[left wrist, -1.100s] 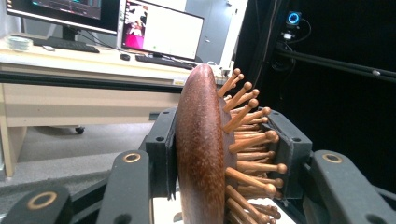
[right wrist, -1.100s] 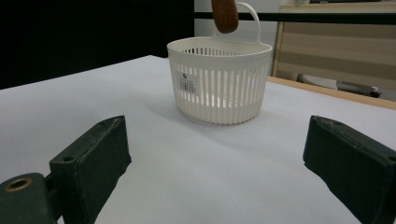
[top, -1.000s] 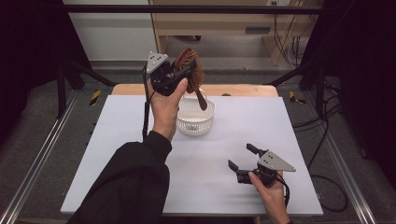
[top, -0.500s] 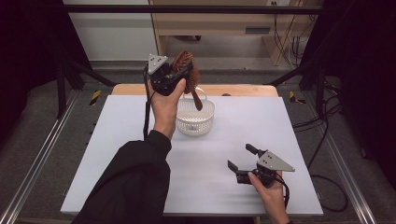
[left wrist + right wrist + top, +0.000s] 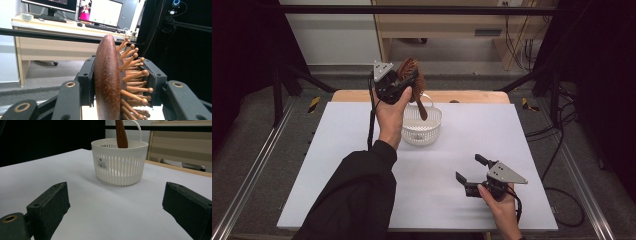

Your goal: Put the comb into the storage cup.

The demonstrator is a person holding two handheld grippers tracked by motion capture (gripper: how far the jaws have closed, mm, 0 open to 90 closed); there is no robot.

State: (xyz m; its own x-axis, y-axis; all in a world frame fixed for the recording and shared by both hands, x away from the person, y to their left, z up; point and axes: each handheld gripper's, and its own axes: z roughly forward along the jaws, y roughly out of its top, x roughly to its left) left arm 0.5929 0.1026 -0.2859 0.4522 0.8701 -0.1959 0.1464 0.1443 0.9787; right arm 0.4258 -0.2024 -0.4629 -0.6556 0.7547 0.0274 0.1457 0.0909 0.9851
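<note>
Left gripper (image 5: pixel 404 82) clamps brush (image 5: pixel 110 82) by its head — handle hangs below into basket (image 5: pixel 422 131) for release. Right gripper (image 5: pixel 472 172) open, idle.

Behind my counter (image 5: pixel 337 165) sat a wooden desk (image 5: pixel 50 47) with monitors (image 5: pixel 105 11) and a keyboard (image 5: pixel 101 26) on it.

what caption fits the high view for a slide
Left gripper lowers a wooden hairbrush handle-first into the white basket; right gripper rests open.

One brush, one basket, two grippers

One wooden hairbrush (image 5: pixel 412 80), one white basket (image 5: pixel 422 125), a left gripper (image 5: pixel 404 82) and a right gripper (image 5: pixel 469 167), on one worktop (image 5: pixel 337 165).
</note>
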